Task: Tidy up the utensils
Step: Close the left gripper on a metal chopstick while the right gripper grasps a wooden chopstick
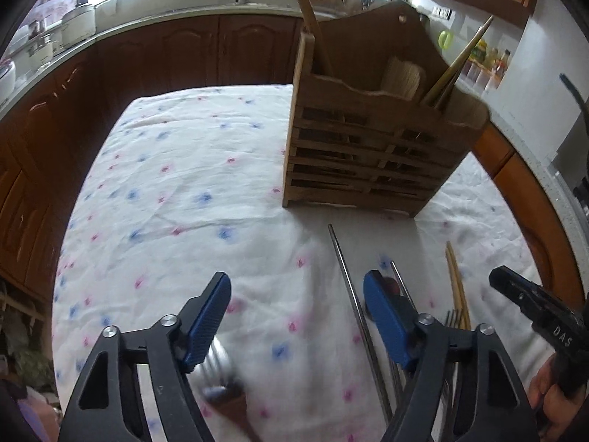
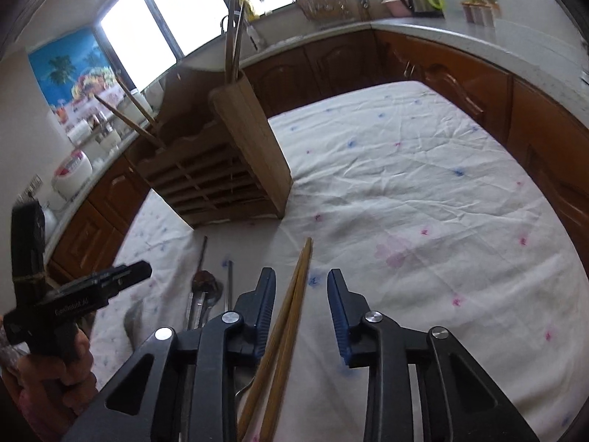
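The right gripper (image 2: 302,305) is open, and the wooden chopsticks (image 2: 291,316) lie on the tablecloth (image 2: 423,184) between its two fingers, closer to the left finger. Their long axis runs nearly along the fingers, with the tips pointing toward the wooden holder (image 2: 228,169), which stands further ahead and a little to the left, near the far edge of the table. I think the right gripper is the one to take them, because the jaws already stand on both sides of the pair and need only to close.

The left gripper (image 1: 296,316) is open too and holds nothing. A metal chopstick (image 1: 349,291) lies just inside its right finger, also pointing to the holder, and a fork (image 1: 221,372) lies under its left finger
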`<state>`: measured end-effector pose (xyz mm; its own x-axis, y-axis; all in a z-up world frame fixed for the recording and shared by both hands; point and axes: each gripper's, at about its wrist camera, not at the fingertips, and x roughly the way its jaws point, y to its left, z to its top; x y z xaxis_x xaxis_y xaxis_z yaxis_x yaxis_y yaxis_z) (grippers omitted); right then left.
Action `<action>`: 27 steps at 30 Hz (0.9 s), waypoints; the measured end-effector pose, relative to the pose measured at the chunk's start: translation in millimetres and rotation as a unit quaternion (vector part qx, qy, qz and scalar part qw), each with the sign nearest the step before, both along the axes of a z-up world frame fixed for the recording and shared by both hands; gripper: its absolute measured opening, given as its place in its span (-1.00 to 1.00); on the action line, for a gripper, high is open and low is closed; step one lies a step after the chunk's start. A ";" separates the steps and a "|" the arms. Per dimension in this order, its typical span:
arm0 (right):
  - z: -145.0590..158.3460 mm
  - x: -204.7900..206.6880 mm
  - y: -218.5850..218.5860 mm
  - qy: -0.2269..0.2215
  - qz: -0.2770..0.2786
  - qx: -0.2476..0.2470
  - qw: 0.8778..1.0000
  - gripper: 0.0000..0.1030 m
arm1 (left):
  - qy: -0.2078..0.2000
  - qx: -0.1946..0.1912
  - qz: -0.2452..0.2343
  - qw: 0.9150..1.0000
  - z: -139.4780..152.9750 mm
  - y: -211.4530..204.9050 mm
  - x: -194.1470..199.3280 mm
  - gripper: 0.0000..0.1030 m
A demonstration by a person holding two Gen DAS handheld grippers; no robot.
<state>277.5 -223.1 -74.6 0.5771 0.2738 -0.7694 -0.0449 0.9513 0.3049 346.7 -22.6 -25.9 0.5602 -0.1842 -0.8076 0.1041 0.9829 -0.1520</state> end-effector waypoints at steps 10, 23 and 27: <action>-23.5 12.8 17.6 0.047 0.028 -0.054 0.997 -0.74 | 0.029 0.021 -0.019 0.999 -28.2 -20.7 41.9 0.14; -27.0 48.4 17.0 0.057 0.028 -0.063 0.996 -0.86 | 0.013 0.084 -0.058 0.995 -43.3 -52.6 61.4 -0.38; -29.3 59.6 20.9 0.051 0.034 -0.072 0.996 -0.85 | 0.005 0.085 -0.071 0.994 -46.1 -61.7 57.6 -0.76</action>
<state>337.2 -202.2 -103.9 0.4784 0.1927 -0.8567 -0.0868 0.9812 0.1722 404.3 -84.3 -72.1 0.5307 -0.1212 -0.8388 0.2420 0.9702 0.0129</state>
